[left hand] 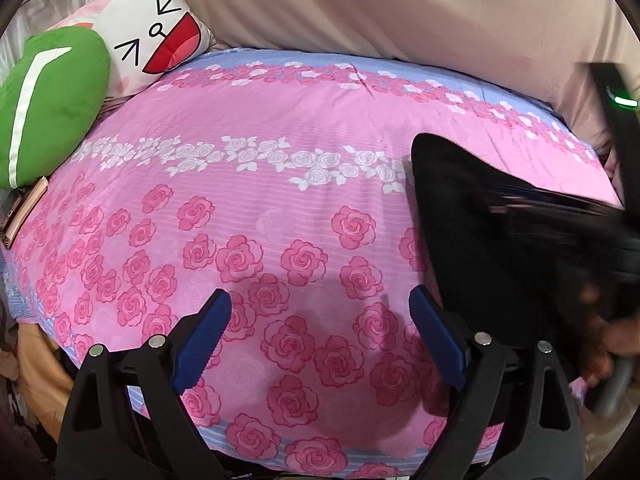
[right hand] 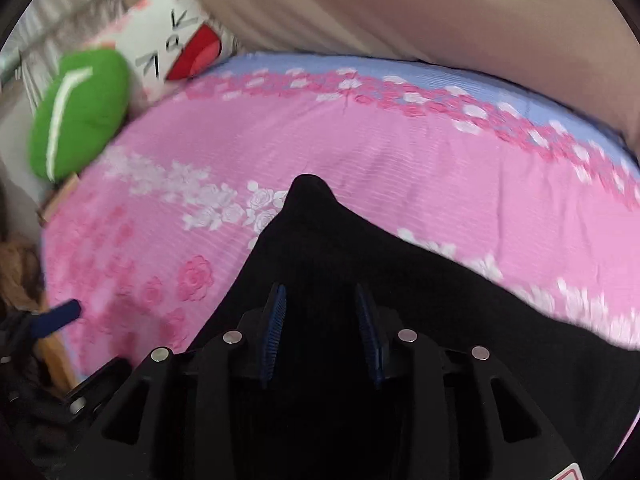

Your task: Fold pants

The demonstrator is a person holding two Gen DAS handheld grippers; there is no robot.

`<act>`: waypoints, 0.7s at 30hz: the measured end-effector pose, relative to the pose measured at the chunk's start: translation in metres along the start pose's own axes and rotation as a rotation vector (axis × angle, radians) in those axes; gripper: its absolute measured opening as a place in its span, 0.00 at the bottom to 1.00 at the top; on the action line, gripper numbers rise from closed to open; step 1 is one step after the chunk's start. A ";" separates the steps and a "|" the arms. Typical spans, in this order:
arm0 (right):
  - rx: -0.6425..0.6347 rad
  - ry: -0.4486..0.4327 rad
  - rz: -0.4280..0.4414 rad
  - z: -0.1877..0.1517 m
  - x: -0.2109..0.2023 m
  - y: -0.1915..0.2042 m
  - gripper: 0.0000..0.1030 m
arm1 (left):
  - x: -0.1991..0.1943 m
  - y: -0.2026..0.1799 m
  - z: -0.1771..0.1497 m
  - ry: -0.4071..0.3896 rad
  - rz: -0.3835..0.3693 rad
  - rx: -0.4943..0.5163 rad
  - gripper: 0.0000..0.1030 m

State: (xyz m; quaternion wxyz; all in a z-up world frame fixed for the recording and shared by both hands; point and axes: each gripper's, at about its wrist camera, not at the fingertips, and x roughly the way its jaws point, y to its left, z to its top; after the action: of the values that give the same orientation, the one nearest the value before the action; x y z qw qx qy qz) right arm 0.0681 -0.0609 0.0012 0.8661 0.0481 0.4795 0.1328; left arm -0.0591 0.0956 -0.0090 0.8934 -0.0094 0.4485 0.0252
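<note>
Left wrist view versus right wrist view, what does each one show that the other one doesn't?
Only the left wrist view shows the left hand-held gripper wide open over the rose bedsheet, nothing between its fingers, plus a brown object at the bed's edge.

Only the right wrist view shows the right hand-held gripper with black pants filling the gap between its fingers.

Both show the pants, the sheet, the green pillow and the cartoon-face pillow.

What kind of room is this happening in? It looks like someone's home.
Most likely a bedroom at home. The work surface is a bed with a pink rose-print sheet, a cartoon-face pillow and a green cushion sit at its head, and black pants lie on it.
</note>
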 end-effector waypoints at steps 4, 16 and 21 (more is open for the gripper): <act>0.049 -0.093 -0.014 -0.028 -0.062 -0.030 0.35 | 0.001 -0.009 0.000 0.004 0.000 0.012 0.86; 0.242 -0.125 -0.257 -0.110 -0.138 -0.133 0.37 | -0.015 -0.041 0.009 -0.050 0.038 0.033 0.87; 0.261 -0.113 -0.286 -0.135 -0.153 -0.141 0.65 | -0.029 -0.035 0.004 -0.042 -0.172 -0.022 0.95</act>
State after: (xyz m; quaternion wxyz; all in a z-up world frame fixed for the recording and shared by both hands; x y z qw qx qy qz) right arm -0.0977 -0.2441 0.0244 0.8880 0.0990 0.4453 -0.0578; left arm -0.0719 0.0598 0.0164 0.9014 -0.0571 0.4267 -0.0466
